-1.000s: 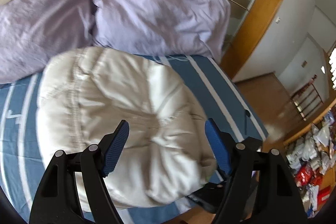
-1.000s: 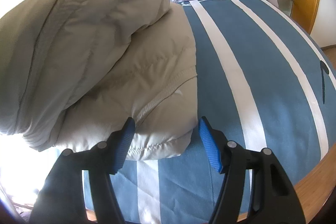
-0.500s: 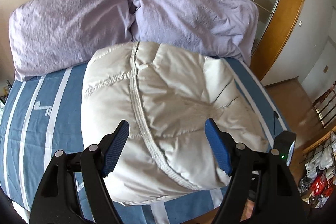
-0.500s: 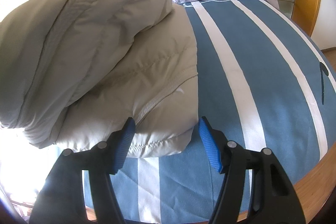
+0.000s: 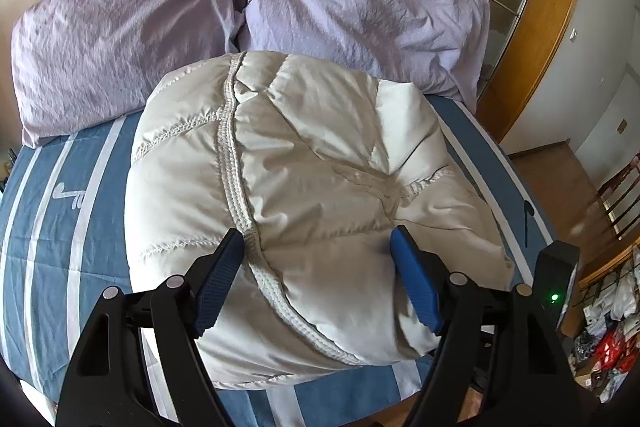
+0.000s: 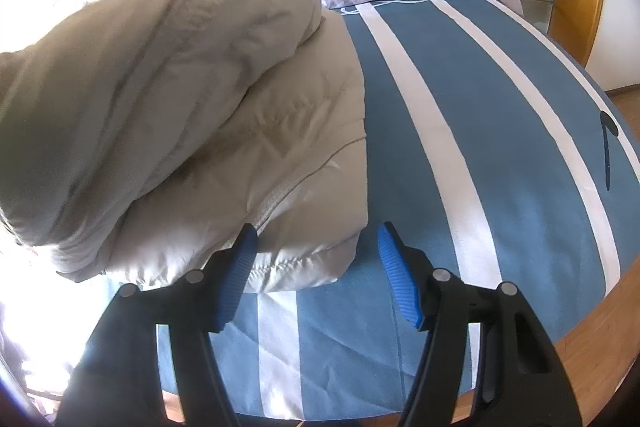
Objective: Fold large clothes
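Partly overexposed jacket (image 6: 168,99), bedspread (image 6: 500,147) cropped

Both views are bent by fisheye curvature and ringed with dark corners. The left wrist view is evenly daylit and sharp; the right wrist view's left edge is blown out by glare.

The puffy cream quilted jacket (image 5: 304,195), folded into a thick bundle, fills the middle of the blue-and-white striped bedspread (image 6: 500,131). Behind it two crumpled lilac pillows (image 5: 248,11) block the head end, touching the jacket's far edge. To its right lies a broad bare strip of bedspread, open to the wooden bed edge (image 6: 592,331). On the left, striped cover lies bare beside the bundle too.
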A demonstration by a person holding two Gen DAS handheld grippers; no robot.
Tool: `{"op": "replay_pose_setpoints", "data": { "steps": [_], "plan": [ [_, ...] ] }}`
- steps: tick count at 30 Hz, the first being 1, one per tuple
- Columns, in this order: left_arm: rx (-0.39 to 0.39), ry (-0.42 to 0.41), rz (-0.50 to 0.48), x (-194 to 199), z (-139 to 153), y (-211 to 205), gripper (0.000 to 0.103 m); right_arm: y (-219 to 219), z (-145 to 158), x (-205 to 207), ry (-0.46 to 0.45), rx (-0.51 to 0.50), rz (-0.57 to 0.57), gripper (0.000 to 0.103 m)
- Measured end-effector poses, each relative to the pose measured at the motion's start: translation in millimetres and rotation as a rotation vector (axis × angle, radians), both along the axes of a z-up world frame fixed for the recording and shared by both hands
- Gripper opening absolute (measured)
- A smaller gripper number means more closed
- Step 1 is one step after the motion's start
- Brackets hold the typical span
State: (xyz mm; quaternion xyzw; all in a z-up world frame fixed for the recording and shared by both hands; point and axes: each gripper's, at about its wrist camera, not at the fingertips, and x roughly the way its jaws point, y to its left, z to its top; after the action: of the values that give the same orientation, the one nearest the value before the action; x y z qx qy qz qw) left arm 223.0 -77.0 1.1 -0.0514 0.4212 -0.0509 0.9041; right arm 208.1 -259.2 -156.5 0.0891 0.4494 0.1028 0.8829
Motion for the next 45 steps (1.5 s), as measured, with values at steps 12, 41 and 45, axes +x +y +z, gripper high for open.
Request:
{"op": "replay_pose_setpoints", "data": {
  "steps": [12, 41, 45],
  "plan": [
    [0.051, 0.048, -0.084, 9.5, -41.7, -16.8, 0.078, -12.8, 5.3, -6.0, -0.014, -0.027, -0.041, 0.062],
    [0.044, 0.091, -0.084, 52.7, -71.3, -13.3, 0.08, -14.6, 88.5, 44.5, -0.145, 0.025, 0.023, 0.026],
    [0.042, 0.093, -0.079, 52.5, -70.7, -14.0, 0.08, 1.7, 101.9, 54.1, -0.17, 0.033, 0.08, 0.023]
  ]
}}
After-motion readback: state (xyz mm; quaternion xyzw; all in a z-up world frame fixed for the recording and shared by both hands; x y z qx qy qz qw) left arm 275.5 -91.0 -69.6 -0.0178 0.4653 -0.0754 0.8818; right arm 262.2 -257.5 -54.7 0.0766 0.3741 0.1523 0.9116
